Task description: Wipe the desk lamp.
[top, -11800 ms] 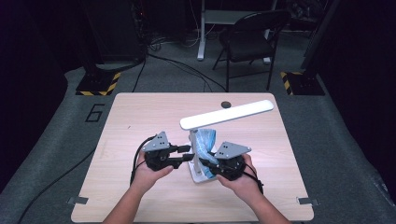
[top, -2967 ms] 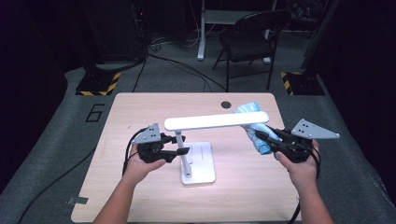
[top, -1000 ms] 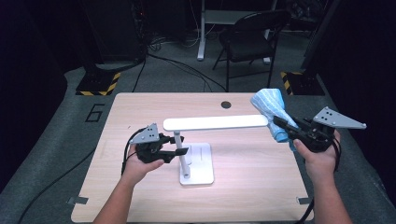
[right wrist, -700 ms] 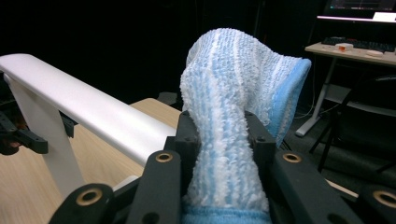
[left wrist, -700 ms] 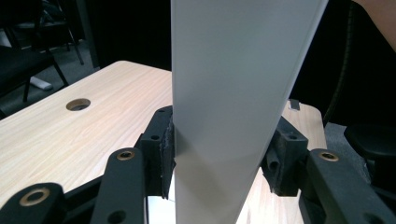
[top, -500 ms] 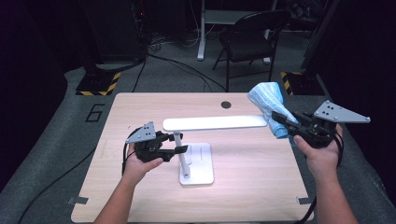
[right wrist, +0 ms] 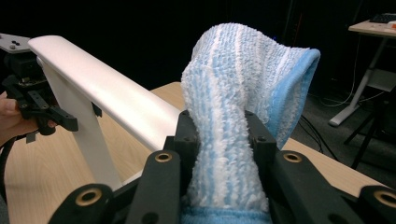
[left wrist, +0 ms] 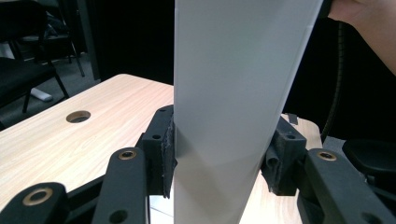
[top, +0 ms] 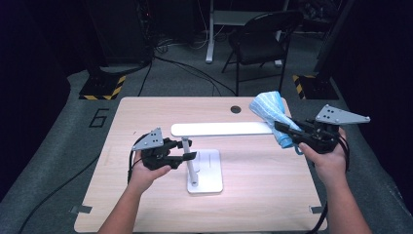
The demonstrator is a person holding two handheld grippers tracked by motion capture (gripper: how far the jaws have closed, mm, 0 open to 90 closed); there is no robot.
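A blue towel [top: 270, 111], clamped in the right gripper [top: 292, 130], hung off the lamp [top: 221, 129] arm's 3 o'clock tip; the left gripper [top: 187, 150] clenched its post. A hard wipe could tip the lamp on the table [top: 146, 109].

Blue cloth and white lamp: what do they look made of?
The blue cloth, clamped in the right gripper, looks like terry towelling: looped, fuzzy pile in blue and white stripes. The white lamp, its post between the left gripper pads, looks like smooth matte plastic or painted metal, evenly white with a soft sheen.
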